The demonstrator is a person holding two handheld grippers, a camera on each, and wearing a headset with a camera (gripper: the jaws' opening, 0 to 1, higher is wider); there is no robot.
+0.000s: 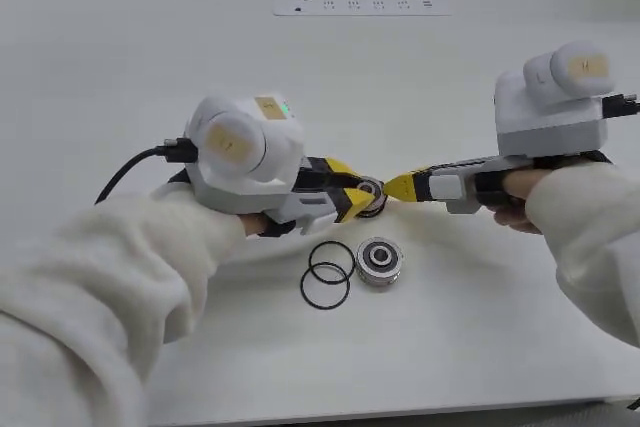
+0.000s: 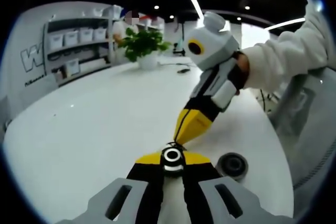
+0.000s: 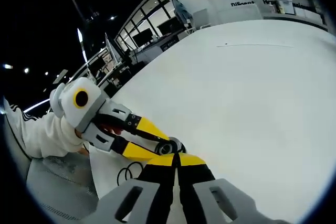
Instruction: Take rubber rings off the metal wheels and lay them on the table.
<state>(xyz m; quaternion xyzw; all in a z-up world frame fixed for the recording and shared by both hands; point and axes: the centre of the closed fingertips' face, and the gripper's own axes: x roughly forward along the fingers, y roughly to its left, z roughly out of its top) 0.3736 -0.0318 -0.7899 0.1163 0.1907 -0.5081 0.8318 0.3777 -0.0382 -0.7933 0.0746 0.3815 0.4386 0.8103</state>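
My left gripper (image 1: pixel 362 199) is shut on a small metal wheel (image 1: pixel 372 190), held just above the white table (image 1: pixel 480 317). In the left gripper view the wheel (image 2: pixel 172 157) faces the camera with a dark ring around its rim. My right gripper (image 1: pixel 390 187) comes in from the right with its jaws shut, its tip touching the wheel's edge (image 3: pixel 168 147); whether it pinches the rubber I cannot tell. Two loose black rubber rings (image 1: pixel 328 275) lie overlapping on the table below. Beside them rests a second metal wheel (image 1: pixel 380 259), also seen as a wheel (image 2: pixel 232 164) in the left gripper view.
A white power strip (image 1: pixel 362 5) lies at the far side of the table. A black cable (image 1: pixel 128 172) trails left from the left gripper. The table's front edge (image 1: pixel 400 413) runs close below the rings. A potted plant (image 2: pixel 143 43) stands far off.
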